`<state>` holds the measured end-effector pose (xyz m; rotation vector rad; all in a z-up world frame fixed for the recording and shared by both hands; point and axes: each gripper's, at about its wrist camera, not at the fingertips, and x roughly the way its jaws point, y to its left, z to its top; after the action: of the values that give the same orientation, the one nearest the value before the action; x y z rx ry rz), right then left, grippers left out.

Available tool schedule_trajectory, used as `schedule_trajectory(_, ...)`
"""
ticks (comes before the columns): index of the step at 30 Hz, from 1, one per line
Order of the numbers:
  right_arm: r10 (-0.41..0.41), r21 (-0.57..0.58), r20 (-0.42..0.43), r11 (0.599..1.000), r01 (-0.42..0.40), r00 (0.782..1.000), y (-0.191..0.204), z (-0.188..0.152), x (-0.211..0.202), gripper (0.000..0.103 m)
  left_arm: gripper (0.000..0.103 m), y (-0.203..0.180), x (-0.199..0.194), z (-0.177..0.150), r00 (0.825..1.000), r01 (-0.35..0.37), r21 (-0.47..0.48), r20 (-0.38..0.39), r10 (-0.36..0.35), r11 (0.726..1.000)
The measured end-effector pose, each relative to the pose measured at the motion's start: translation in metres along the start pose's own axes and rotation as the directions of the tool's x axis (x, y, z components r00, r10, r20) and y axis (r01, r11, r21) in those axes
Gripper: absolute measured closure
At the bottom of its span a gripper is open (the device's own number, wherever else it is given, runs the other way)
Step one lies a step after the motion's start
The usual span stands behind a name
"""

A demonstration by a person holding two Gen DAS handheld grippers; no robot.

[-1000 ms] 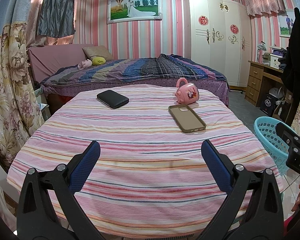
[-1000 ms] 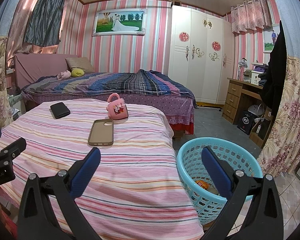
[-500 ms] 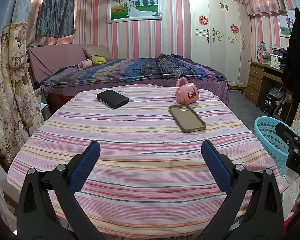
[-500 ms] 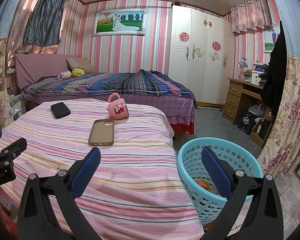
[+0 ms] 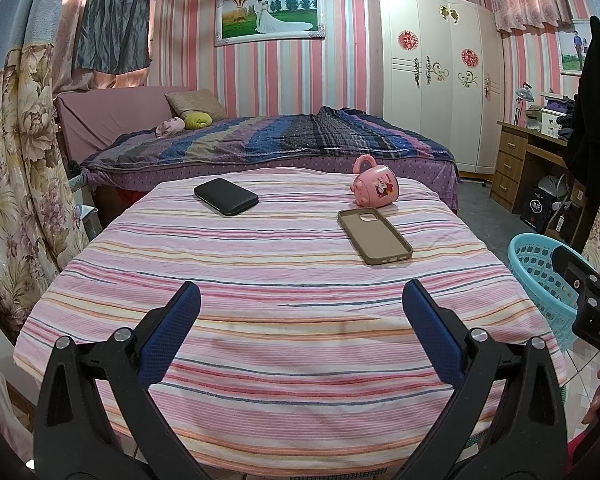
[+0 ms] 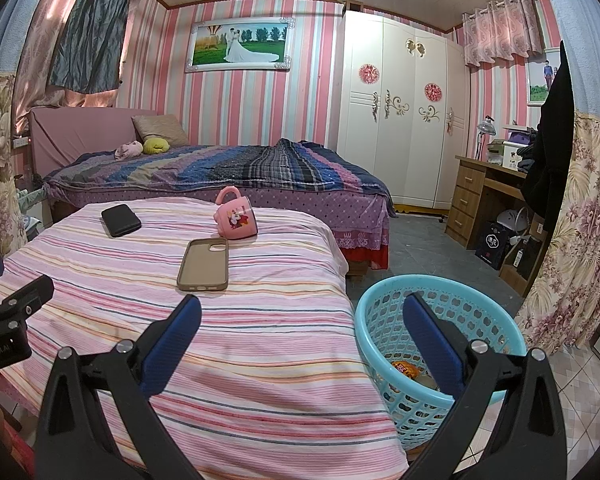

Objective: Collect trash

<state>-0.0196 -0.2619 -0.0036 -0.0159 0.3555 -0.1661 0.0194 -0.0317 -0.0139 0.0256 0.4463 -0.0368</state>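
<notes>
A turquoise plastic basket [image 6: 496, 322] stands on the floor just right of the striped table [image 6: 260, 360]; an orange wrapper [image 6: 405, 368] and other scraps lie in its bottom. My right gripper [image 6: 302, 312] hangs open and empty over the table's right edge, its right finger in front of the basket. The basket [image 5: 540, 276] also shows at the right edge of the left wrist view. My left gripper [image 5: 300, 300] is open and empty above the table's near edge [image 5: 284, 400]. On the table lie a tan phone case [image 5: 374, 235], a black wallet [image 5: 225, 196] and a tipped pink mug [image 5: 376, 191].
A bed [image 6: 220, 176] with a striped blanket stands behind the table. A white wardrobe [image 6: 404, 112] and a wooden desk [image 6: 484, 196] line the right wall. Floral curtains [image 5: 16, 168] hang close on the left, and another curtain [image 6: 580, 232] hangs right of the basket.
</notes>
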Motion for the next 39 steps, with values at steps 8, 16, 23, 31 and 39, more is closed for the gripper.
schedule_trajectory(8, 0.0, -0.001, -0.001, 1.0, 0.0, 1.0, 0.0001, -0.0002, 0.0004, 0.005, 0.005, 0.0005, 0.0002, 0.0001, 1.0, 0.002, -0.001, -0.001, -0.002, 1.0)
schedule_trajectory(16, -0.001, -0.001, 0.0, 1.0, 0.001, 1.0, 0.0003, -0.0003, 0.0002, 0.005, 0.005, 0.0012, 0.0002, -0.0002, 1.0, -0.001, 0.0, 0.0, 0.001, 1.0)
schedule_trajectory(23, 0.0, -0.001, 0.001, 1.0, 0.0, 1.0, 0.0001, -0.0004, 0.0006, 0.005, 0.005, 0.0011, -0.0014, -0.003, 1.0, -0.007, 0.009, 0.008, 0.007, 1.0)
schedule_trajectory(31, 0.0, -0.001, 0.0, 1.0, 0.0, 1.0, 0.001, -0.0003, 0.0, 0.005, 0.005, 0.0, -0.0021, -0.0028, 1.0, -0.01, 0.01, 0.01, 0.01, 1.0)
schedule_trajectory(39, -0.001, -0.001, 0.001, 1.0, 0.001, 1.0, 0.001, -0.0004, 0.0004, 0.005, 0.005, -0.0011, -0.0037, -0.0019, 1.0, -0.01, 0.016, 0.016, 0.01, 1.0)
